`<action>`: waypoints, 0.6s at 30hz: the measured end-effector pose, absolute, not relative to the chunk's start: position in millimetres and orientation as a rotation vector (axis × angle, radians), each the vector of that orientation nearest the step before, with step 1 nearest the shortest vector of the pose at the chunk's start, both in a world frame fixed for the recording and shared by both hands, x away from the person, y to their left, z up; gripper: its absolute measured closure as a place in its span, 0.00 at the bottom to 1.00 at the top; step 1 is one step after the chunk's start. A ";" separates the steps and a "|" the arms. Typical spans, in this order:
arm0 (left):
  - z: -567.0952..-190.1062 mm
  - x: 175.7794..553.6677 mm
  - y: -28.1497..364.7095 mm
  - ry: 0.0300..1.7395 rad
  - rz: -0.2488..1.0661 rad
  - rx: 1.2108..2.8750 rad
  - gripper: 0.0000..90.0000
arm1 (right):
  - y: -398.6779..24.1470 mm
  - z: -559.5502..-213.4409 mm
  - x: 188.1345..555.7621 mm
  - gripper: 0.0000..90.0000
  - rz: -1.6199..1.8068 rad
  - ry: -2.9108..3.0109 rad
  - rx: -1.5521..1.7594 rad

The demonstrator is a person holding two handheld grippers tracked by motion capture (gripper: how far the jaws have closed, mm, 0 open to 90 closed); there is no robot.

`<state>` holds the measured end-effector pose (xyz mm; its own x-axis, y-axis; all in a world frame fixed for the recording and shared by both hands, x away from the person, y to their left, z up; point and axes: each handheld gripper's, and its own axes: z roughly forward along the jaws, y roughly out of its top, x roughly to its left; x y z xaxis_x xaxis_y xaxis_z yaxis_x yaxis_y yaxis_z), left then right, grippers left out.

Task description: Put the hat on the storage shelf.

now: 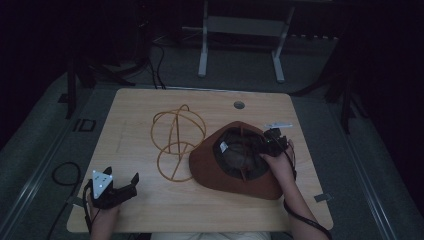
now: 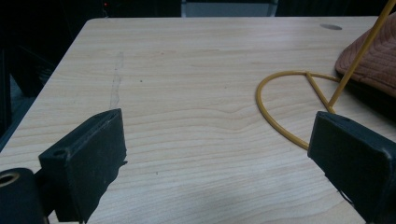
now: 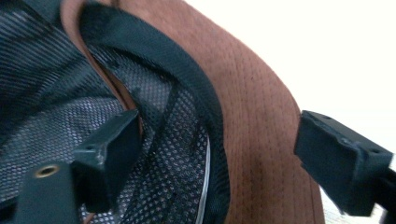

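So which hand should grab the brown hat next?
The right. The right hand-held gripper is already at the upturned brown fabric hat, jaws open astride its brim. The left hand-held gripper sits open near the table's front-left corner, apart from the hat, beyond the yellow wire stand.

A light wood-grain table [image 1: 140, 105] with rounded corners fills the middle of the high view, a small grey grommet [image 1: 239, 104] set near its far edge. At the centre stands a yellow wire hat stand [image 1: 177, 142], its round base ring flat on the surface. Just right of it, a brown hat [image 1: 220, 172] lies upside down, its dark mesh lining facing up. A small white tag [image 1: 278, 125] lies at right.
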<state>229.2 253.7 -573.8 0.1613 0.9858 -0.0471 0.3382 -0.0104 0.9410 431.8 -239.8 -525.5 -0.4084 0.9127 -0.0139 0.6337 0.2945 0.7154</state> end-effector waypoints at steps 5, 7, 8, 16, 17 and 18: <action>-573.6 229.1 252.3 1.326 0.885 1.522 0.05 | -233.3 -532.0 434.3 0.23 0.827 2.152 1.351; -573.5 229.0 251.9 1.324 0.885 1.525 0.05 | -231.5 -534.0 435.0 0.25 0.795 2.150 1.351; -573.6 229.0 251.9 1.325 0.885 1.527 0.05 | -230.6 -535.0 435.3 0.26 0.786 2.157 1.342; -574.5 229.6 251.5 1.327 0.872 1.541 0.05 | -228.5 -545.6 438.6 0.48 0.729 2.157 1.345; -574.6 229.6 251.6 1.330 0.868 1.540 0.06 | -225.6 -547.2 436.9 0.59 0.681 2.146 1.308; -574.7 229.7 251.6 1.331 0.868 1.539 0.05 | -224.5 -546.9 435.6 0.63 0.661 2.135 1.285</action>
<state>229.7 251.6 -574.7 0.1756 0.9834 -0.0456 0.3547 -0.0199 0.9348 435.6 -224.5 -546.9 -0.3868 0.8987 -0.2066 0.6250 0.4202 0.6579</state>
